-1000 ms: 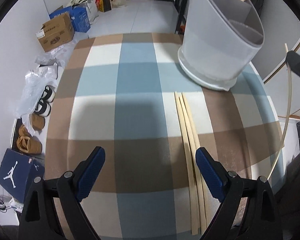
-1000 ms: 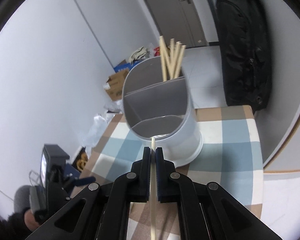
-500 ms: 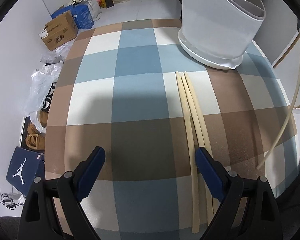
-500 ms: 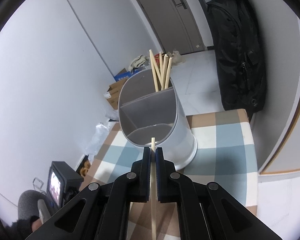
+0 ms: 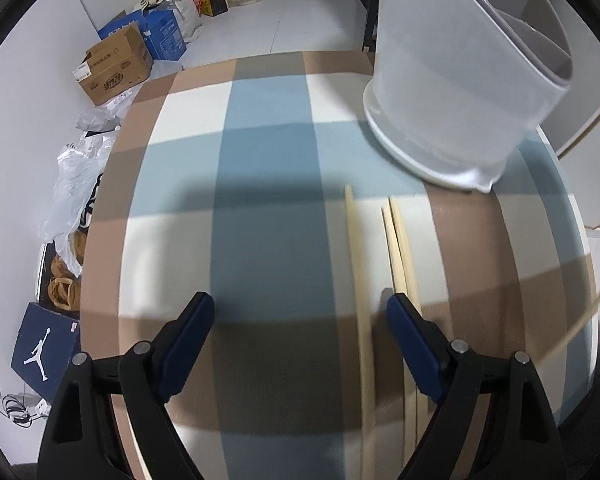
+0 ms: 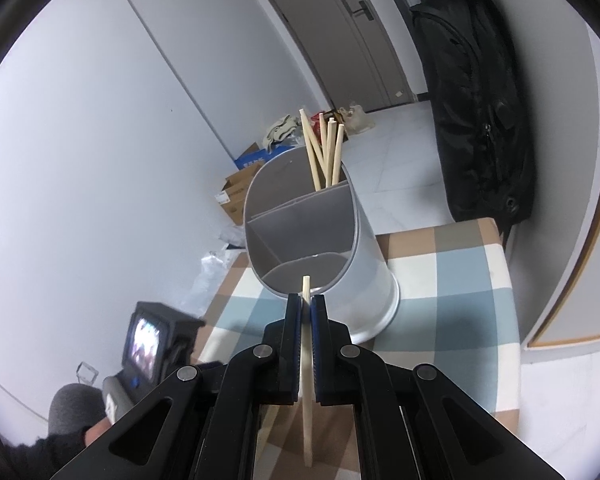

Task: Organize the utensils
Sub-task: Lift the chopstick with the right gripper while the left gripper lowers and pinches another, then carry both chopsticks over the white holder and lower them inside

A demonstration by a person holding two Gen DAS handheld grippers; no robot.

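Note:
Three pale wooden chopsticks lie on the checked tablecloth (image 5: 260, 160). One chopstick (image 5: 356, 280) lies apart from the other pair (image 5: 400, 248). My left gripper (image 5: 300, 312) points down over them, its jaws closing. The single chopstick is between them near the right finger, with no pad pressing on it. The grey divided holder (image 5: 460, 80) stands at the back right. In the right wrist view my right gripper (image 6: 306, 308) is shut on another chopstick (image 6: 307, 380), with its tip in front of the holder (image 6: 364, 264). Several chopsticks (image 6: 324, 152) stand in the holder's far compartment.
Cardboard boxes (image 5: 116, 68), plastic bags and shoes (image 5: 64, 292) lie on the floor left of the table. A black bag (image 6: 476, 100) hangs beyond the table's far right. The left hand's device (image 6: 152, 340) shows at the lower left of the right wrist view.
My left gripper has come lower and closer to the chopsticks, and its jaws have narrowed. One chopstick now lies apart to the left of the other two. The right gripper still holds its chopstick and has tilted slightly.

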